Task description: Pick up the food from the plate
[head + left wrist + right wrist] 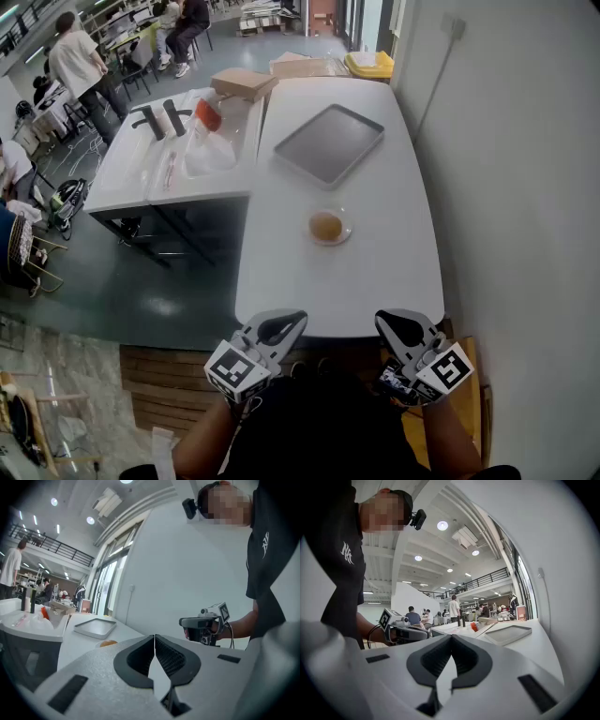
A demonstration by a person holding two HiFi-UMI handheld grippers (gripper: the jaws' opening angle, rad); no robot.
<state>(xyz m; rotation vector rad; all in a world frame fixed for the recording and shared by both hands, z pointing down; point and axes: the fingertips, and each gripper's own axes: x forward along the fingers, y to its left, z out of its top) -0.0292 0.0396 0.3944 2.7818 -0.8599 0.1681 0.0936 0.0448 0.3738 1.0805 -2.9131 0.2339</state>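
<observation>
The food (pixel 325 225), a round golden-brown piece that looks like a bun, sits in the middle of a small clear plate (pixel 344 238) on the white table (pixel 375 281), roughly halfway between the near edge and the grey tray (pixel 328 145), which lies empty further back. Nothing touches the food or the plate. Both tools hang at the near edge of the table, well apart from the plate and low against the person's body. The left gripper (pixel 281 326) has its jaws pressed together with nothing between them, and its own view shows the dark pads meeting along a thin seam. The right gripper (pixel 401 328) is the same, pads closed tip to tip and empty. A second table (pixel 131 173) to the left carries bottles, a red item and clear bags, none of it in the way. By my reading the task has not begun: this is the ready stance before the reach. The next move calls for one gripper, probably the right since the plate lies slightly to that side, to spread its jaws, travel forward over the table and come down with a pad on each side of the food. A soft bun would want a gentle squeeze, and the light plate might slide if nudged.
</observation>
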